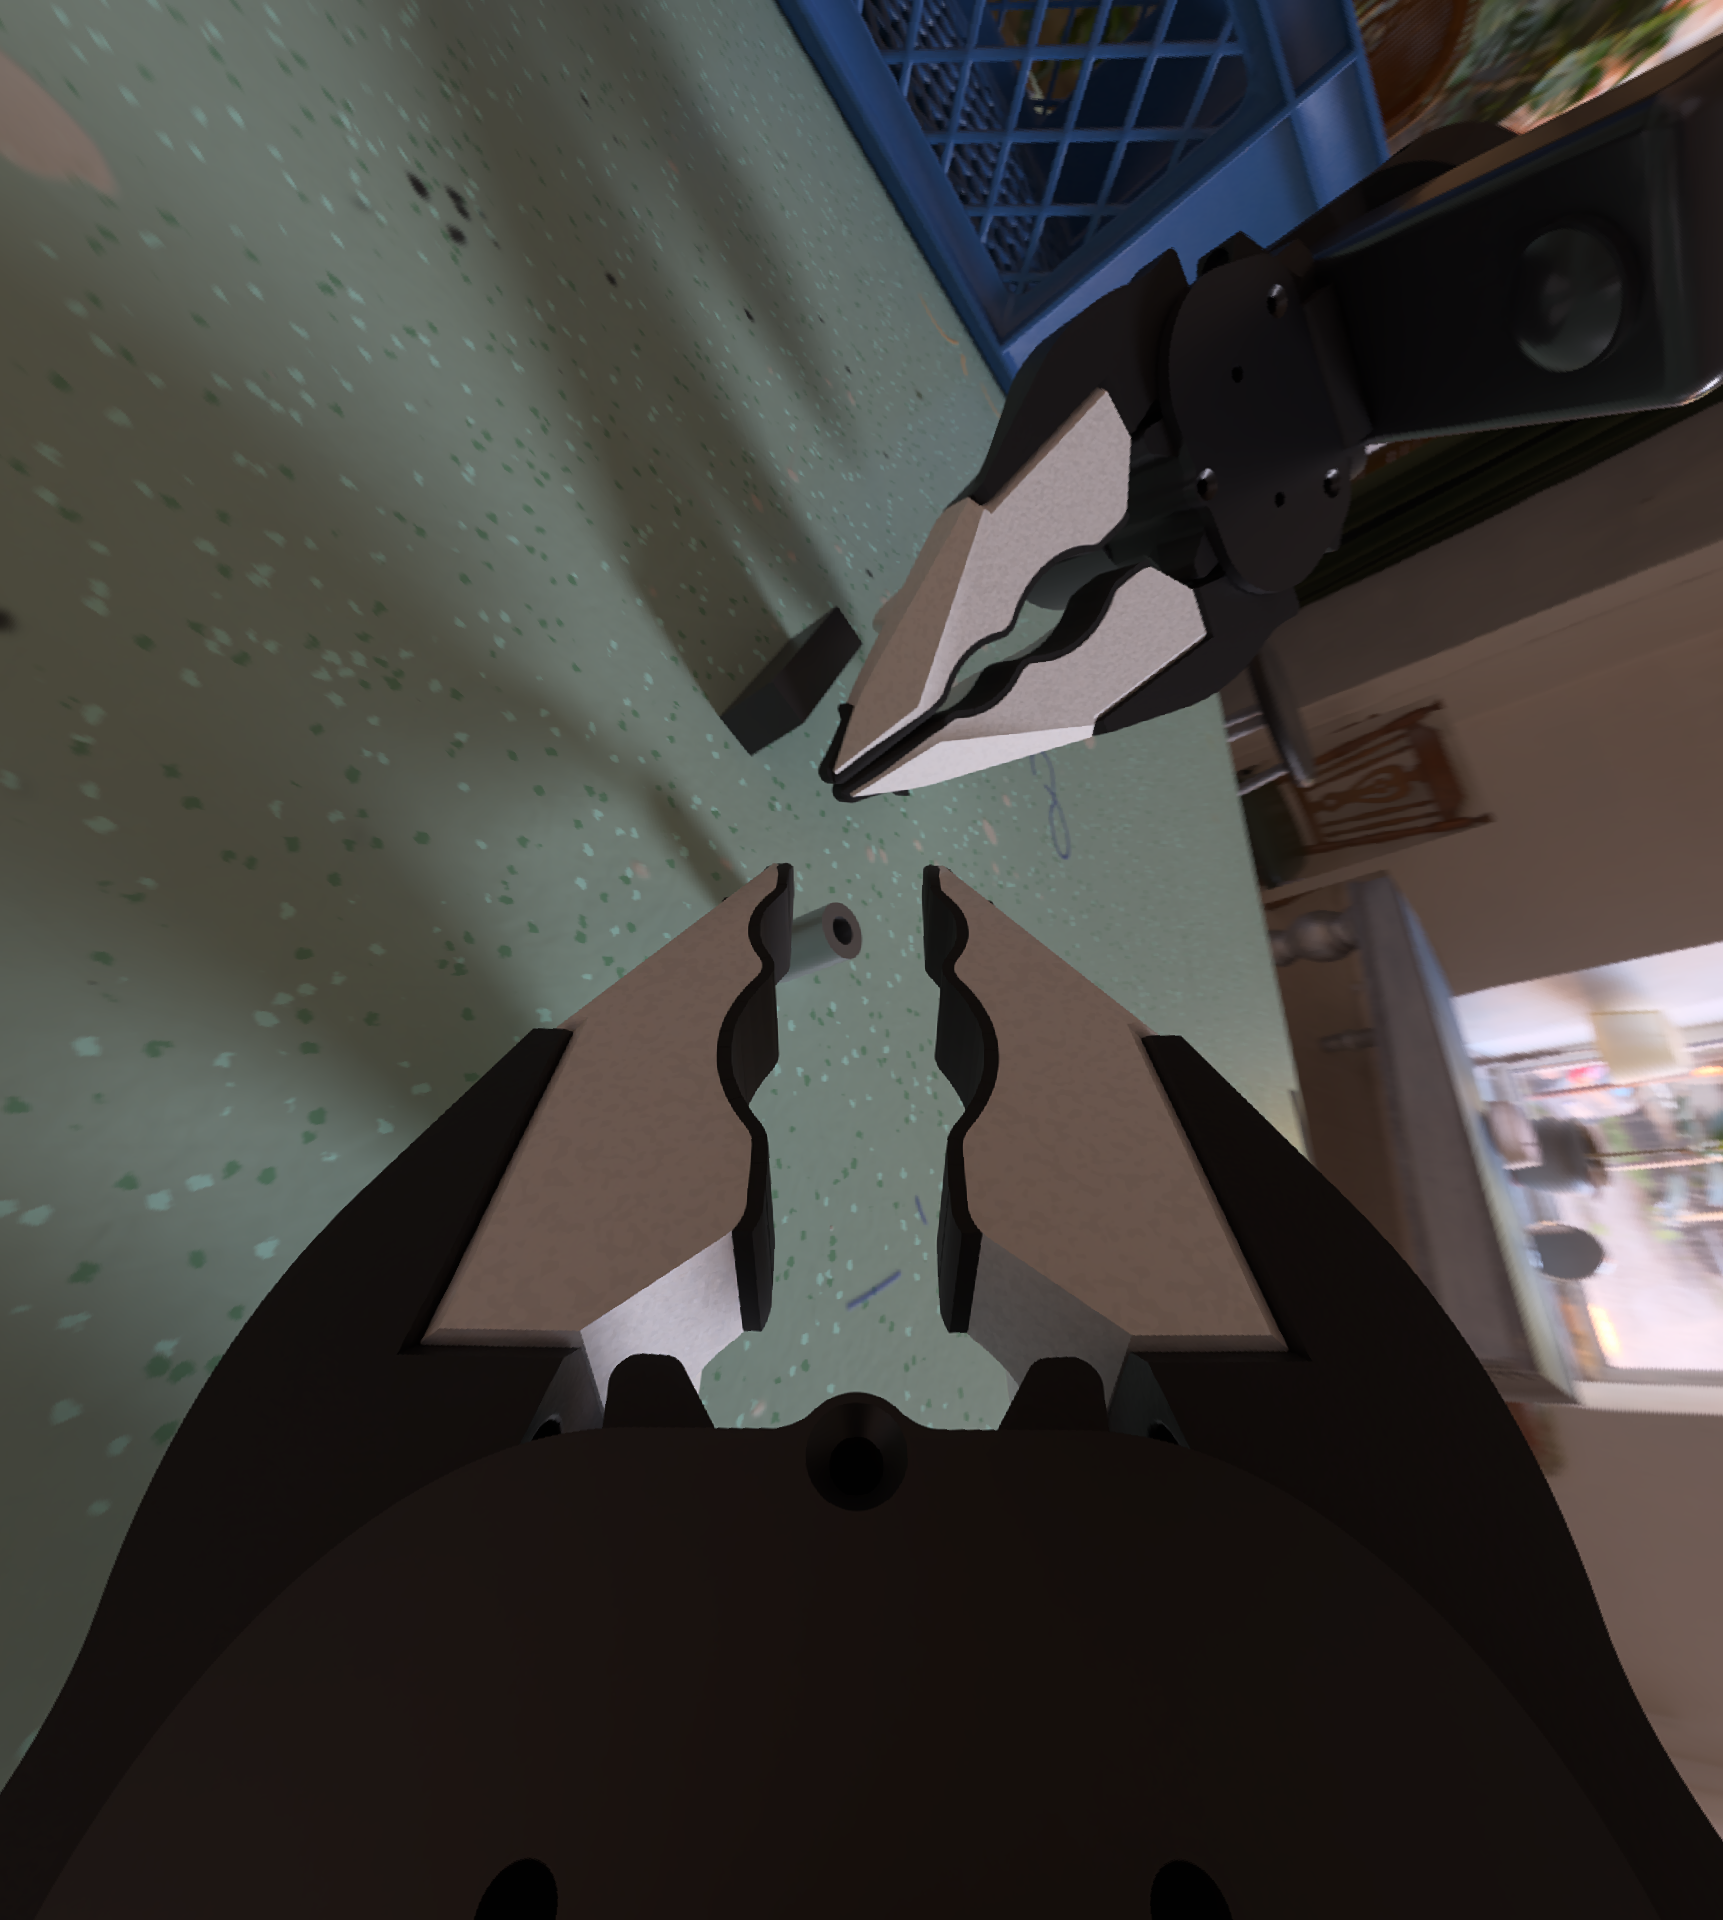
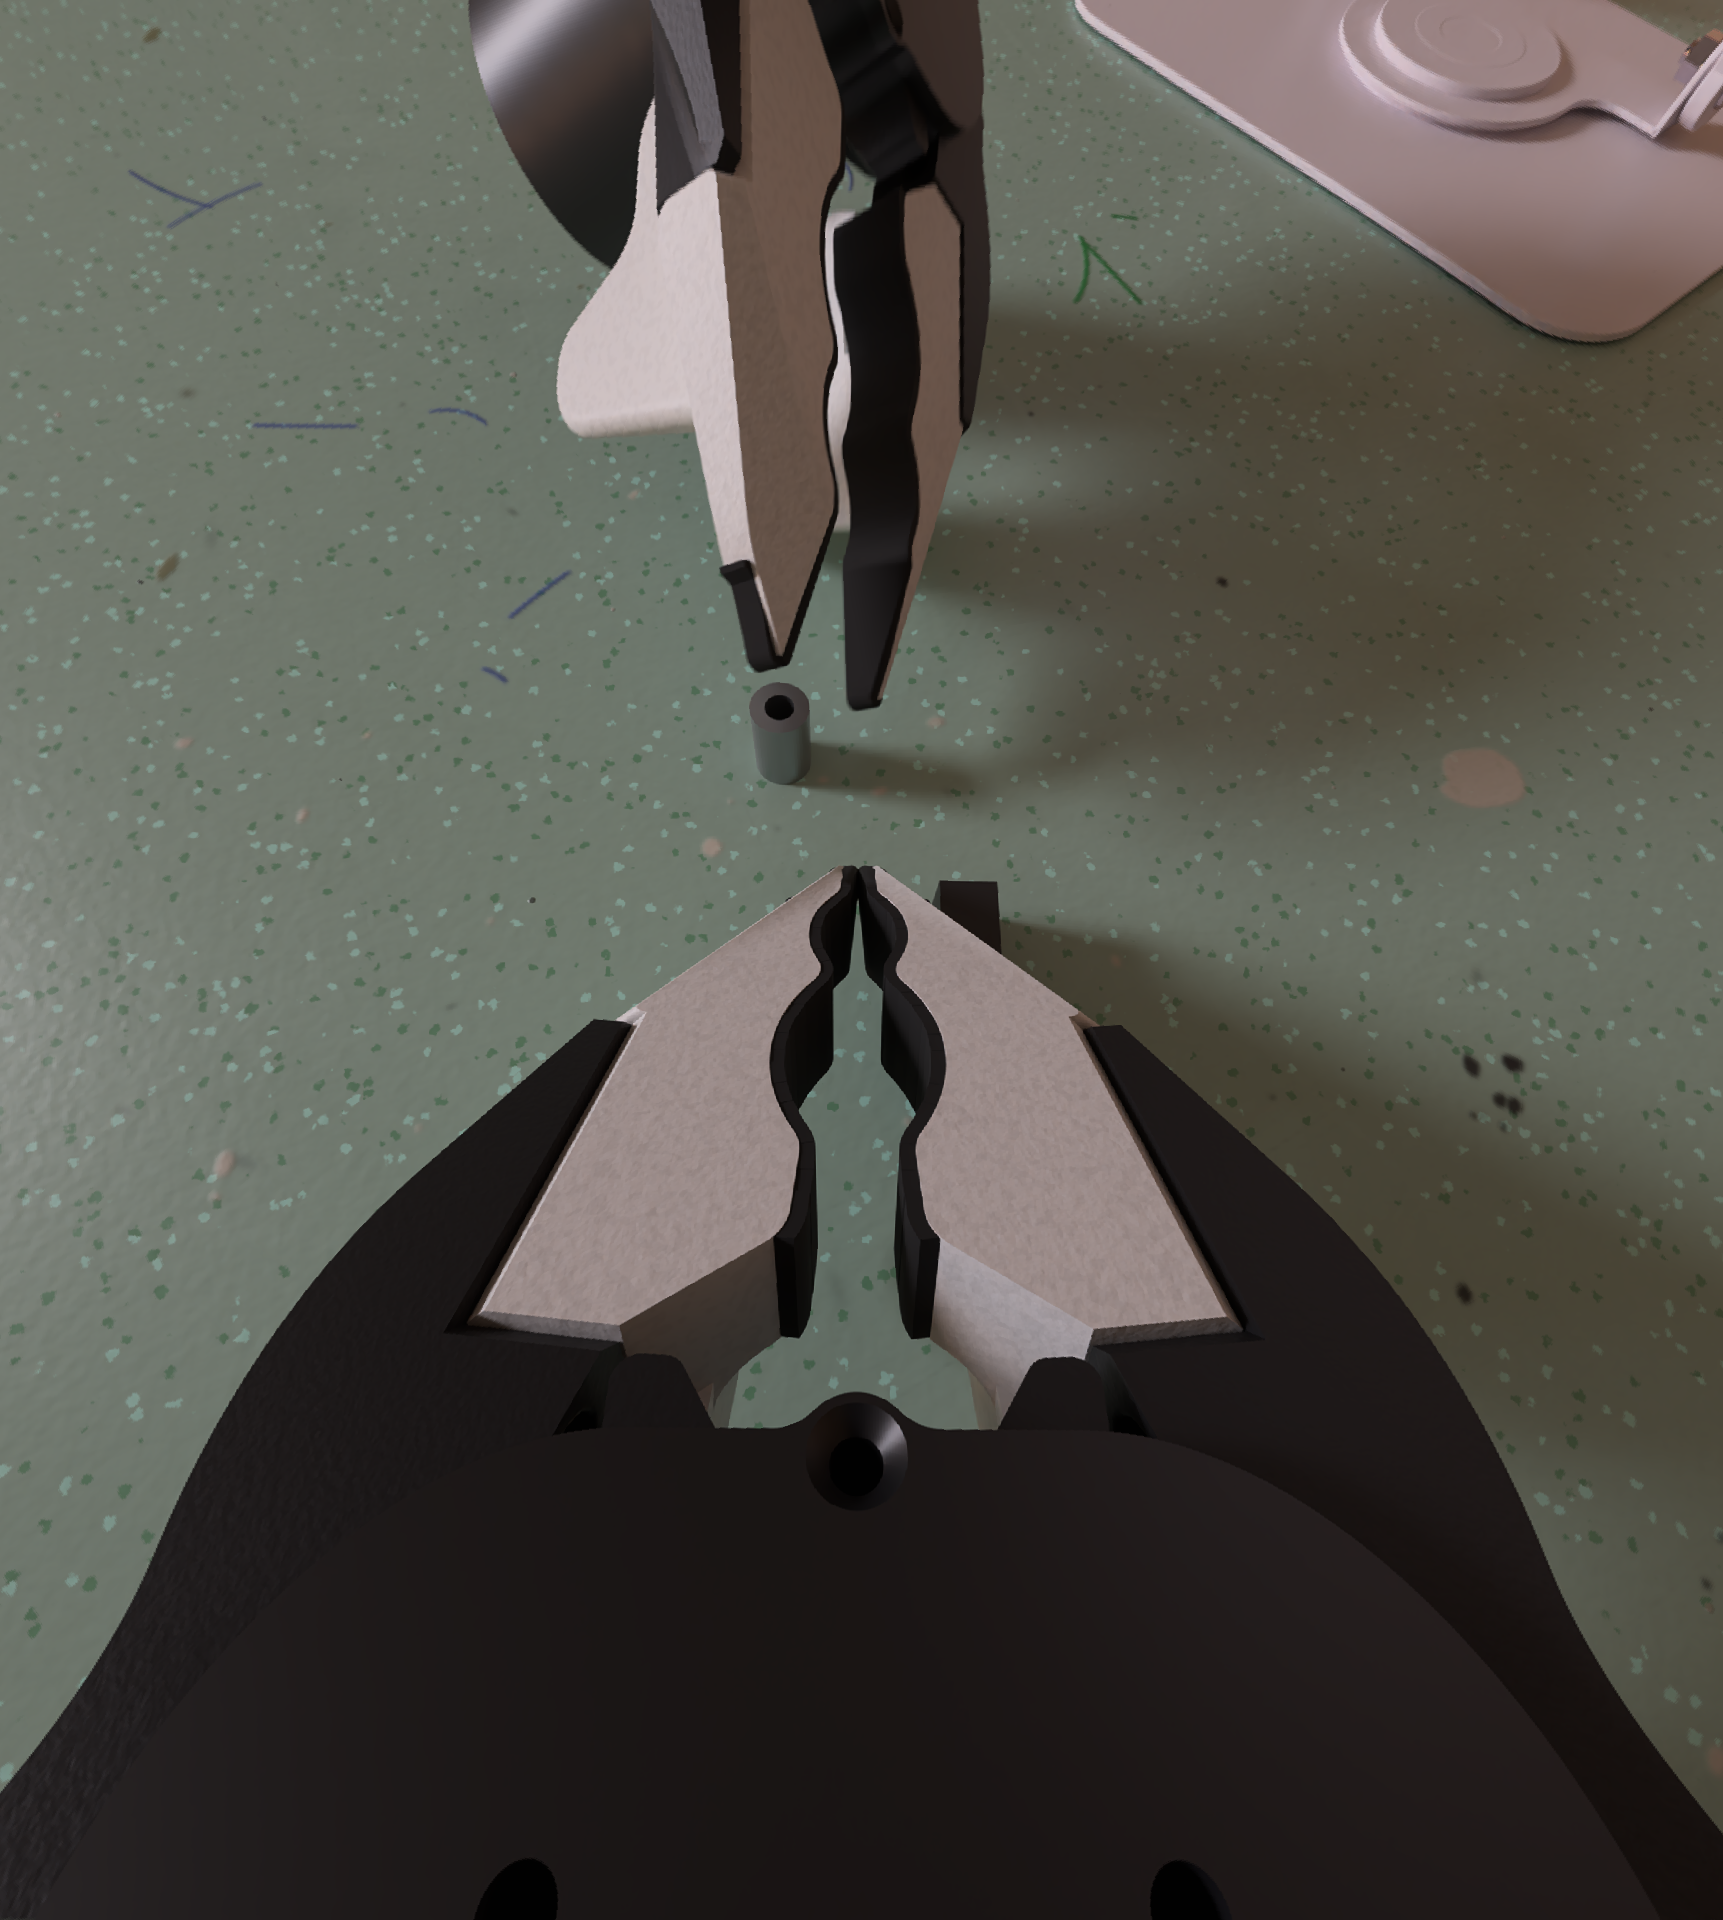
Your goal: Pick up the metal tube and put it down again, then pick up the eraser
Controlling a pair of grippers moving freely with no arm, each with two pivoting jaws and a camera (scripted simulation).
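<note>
A small grey metal tube (image 2: 782, 743) stands upright on the green speckled table (image 2: 213, 935), free of both grippers. My left gripper (image 1: 857, 878) is open and empty. It hovers just above the tube (image 1: 826, 935), which shows between its fingers, close to the left one. In the right wrist view the left gripper (image 2: 813, 675) comes down from above, tips apart over the tube. My right gripper (image 2: 857, 873) is shut and empty, a short way from the tube. A black eraser (image 1: 795, 681) lies beside the right gripper (image 1: 841, 784); only a corner of it (image 2: 971, 899) shows behind the right finger.
A blue lattice crate (image 1: 1096, 156) stands at the table's far side behind the right gripper. A white flat base plate with a round disc (image 2: 1408, 135) lies beyond the tube to the right. The table edge (image 1: 1252, 831) runs close behind the right gripper.
</note>
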